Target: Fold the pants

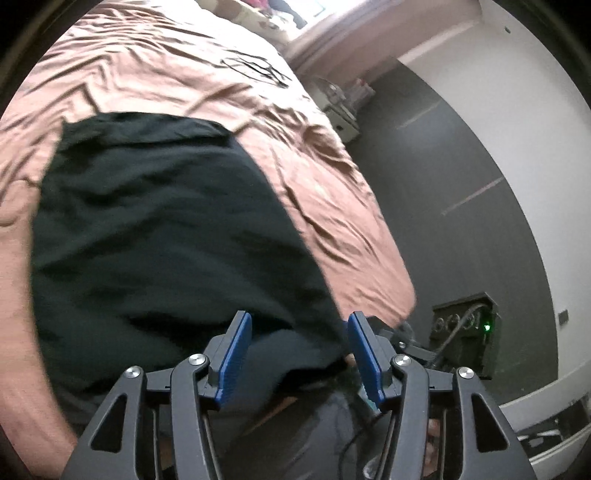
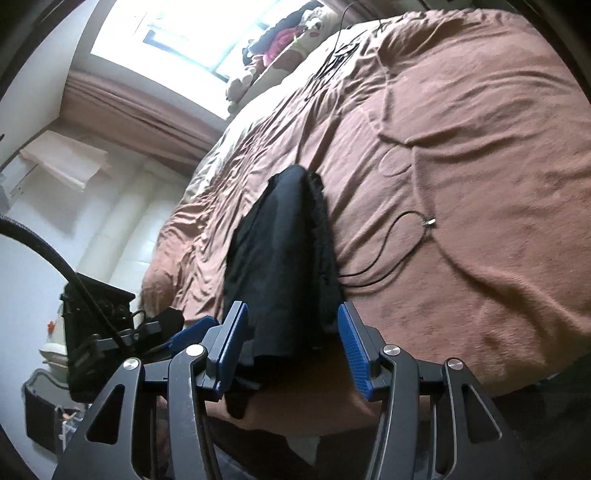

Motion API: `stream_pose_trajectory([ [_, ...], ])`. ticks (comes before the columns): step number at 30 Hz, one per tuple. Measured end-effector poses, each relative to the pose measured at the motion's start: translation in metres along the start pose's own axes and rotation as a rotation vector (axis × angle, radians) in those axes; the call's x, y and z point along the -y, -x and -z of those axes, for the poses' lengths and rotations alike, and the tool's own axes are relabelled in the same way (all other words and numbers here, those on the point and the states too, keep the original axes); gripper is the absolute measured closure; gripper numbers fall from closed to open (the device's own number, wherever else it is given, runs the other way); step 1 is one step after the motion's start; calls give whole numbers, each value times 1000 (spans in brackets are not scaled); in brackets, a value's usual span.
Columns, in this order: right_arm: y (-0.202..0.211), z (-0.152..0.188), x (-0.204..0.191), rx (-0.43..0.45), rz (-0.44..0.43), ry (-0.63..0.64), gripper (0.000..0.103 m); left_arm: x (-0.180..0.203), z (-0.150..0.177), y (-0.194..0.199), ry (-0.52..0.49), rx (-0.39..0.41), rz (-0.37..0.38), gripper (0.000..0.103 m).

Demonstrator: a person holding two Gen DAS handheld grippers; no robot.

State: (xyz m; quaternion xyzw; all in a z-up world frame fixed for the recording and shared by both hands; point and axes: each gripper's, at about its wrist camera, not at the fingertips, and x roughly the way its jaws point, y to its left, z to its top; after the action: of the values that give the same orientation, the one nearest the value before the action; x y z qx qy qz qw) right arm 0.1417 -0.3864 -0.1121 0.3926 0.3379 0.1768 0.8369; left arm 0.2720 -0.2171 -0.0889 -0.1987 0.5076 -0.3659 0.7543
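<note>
Black pants point(image 1: 159, 229) lie on a bed under a brown cover point(image 1: 303, 162). In the left wrist view they spread wide, reaching the near bed edge. My left gripper point(image 1: 299, 332) is open, its blue pads point(image 1: 236, 354) held over the near edge of the pants, gripping nothing. In the right wrist view the pants point(image 2: 284, 251) look like a narrow folded strip running away from me. My right gripper point(image 2: 291, 325) is open, straddling the strip's near end. The left gripper point(image 2: 184, 334) shows at the left of the right wrist view.
Black cables point(image 2: 384, 258) lie on the cover right of the pants, and more lie at the far end point(image 1: 258, 68). A black box with a green light point(image 1: 465, 336) stands on the grey floor beside the bed. Stuffed toys point(image 2: 291, 29) sit by the window.
</note>
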Motion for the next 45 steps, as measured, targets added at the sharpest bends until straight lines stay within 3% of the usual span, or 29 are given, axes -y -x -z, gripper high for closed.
stream_pose_trajectory([
  [4,-14,3,-7,-43,23,32,59,-21,1,18,18,38,-69,46],
  [6,-22,5,-11,-66,32,50,95,-34,2,27,37,51,-90,46],
  [7,-22,4,-12,-67,40,53,99,-42,2,31,52,58,-100,46],
  [16,-8,4,-24,-77,-92,41,102,-97,1,60,147,103,-202,46],
  [20,-17,13,0,-110,-18,38,102,-114,5,61,172,85,-233,46],
  [22,-26,19,17,-139,88,32,102,-122,10,56,179,60,-251,46],
  [25,-32,20,29,-164,114,24,102,-134,19,48,192,27,-258,46],
  [29,-30,11,23,-154,114,54,100,-142,27,40,208,8,-264,50],
  [31,-30,8,16,-148,127,85,94,-143,28,42,210,12,-254,50],
  [32,-30,5,13,-141,134,103,84,-143,27,42,211,14,-251,50],
  [33,-30,2,12,-135,136,110,67,-145,25,43,213,18,-247,50],
  [35,-27,-1,9,-109,131,122,49,-146,23,46,212,25,-240,50],
  [45,-74,-20,25,-178,132,129,49,-154,12,33,249,36,-144,55],
])
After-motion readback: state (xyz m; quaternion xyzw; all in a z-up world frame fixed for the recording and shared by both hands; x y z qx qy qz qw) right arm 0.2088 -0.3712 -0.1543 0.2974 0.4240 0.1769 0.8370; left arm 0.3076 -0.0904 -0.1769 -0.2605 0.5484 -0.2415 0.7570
